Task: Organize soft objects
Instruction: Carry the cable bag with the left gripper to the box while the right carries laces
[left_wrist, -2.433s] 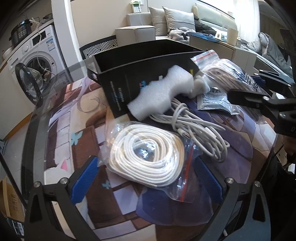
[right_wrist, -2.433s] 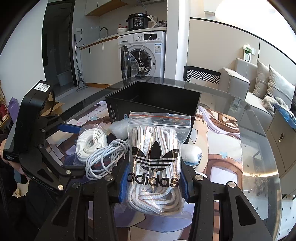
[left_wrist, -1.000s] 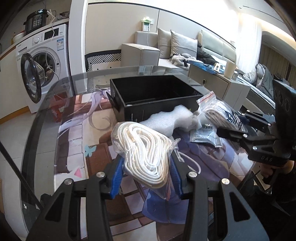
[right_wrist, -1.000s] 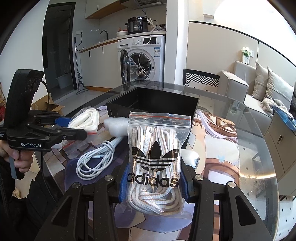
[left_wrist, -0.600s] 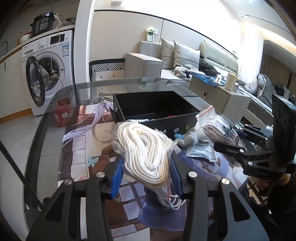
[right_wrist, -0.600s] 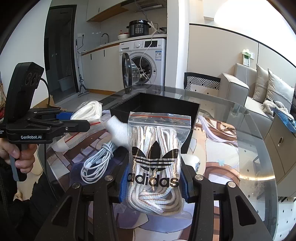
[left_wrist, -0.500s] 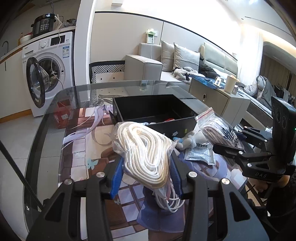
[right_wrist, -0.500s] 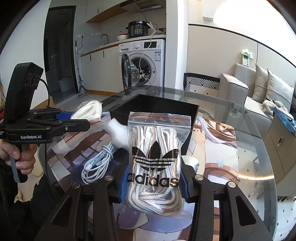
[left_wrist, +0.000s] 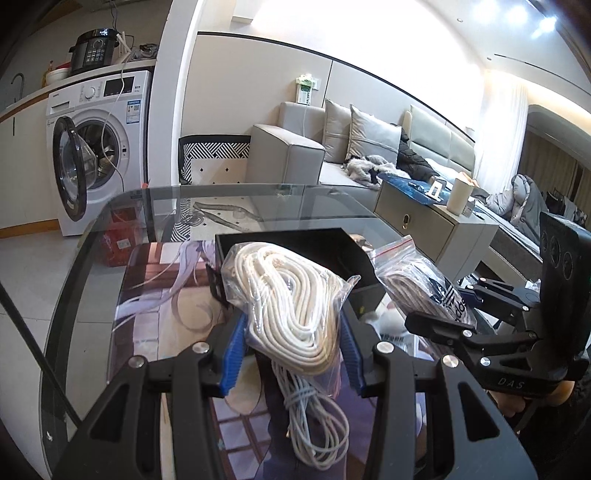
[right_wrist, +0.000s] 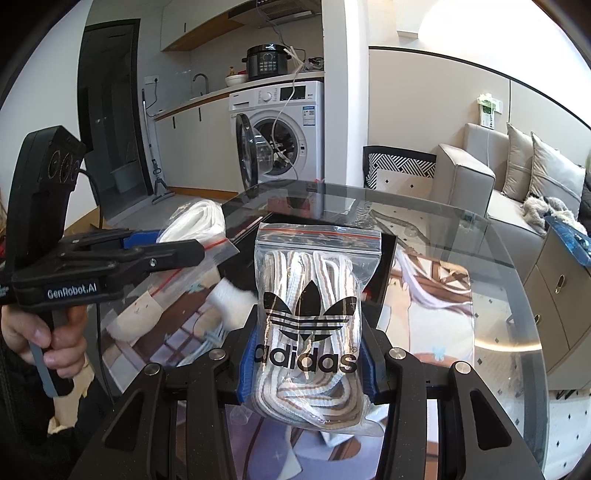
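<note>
My left gripper (left_wrist: 290, 352) is shut on a clear bag of coiled white cord (left_wrist: 288, 299) and holds it up above the table, just before the open black box (left_wrist: 295, 247). The bag also shows in the right wrist view (right_wrist: 195, 219). My right gripper (right_wrist: 306, 360) is shut on a clear zip bag of striped laces printed "adidas" (right_wrist: 314, 310), raised in front of the black box (right_wrist: 386, 251). That bag shows in the left wrist view (left_wrist: 417, 284). A loose white cable (left_wrist: 314, 417) lies on the table below.
A glass table (right_wrist: 498, 332) carries a printed mat (left_wrist: 155, 291). A white foam piece (right_wrist: 232, 299) lies by the box. A washing machine (left_wrist: 96, 147) with its door open stands behind. A sofa (left_wrist: 351, 147) and a low cabinet (left_wrist: 432, 225) are to the right.
My left gripper closed on the cord bag, lifted it off the table and carried it toward the black box. My right gripper kept hold of the lace bag and rose a little.
</note>
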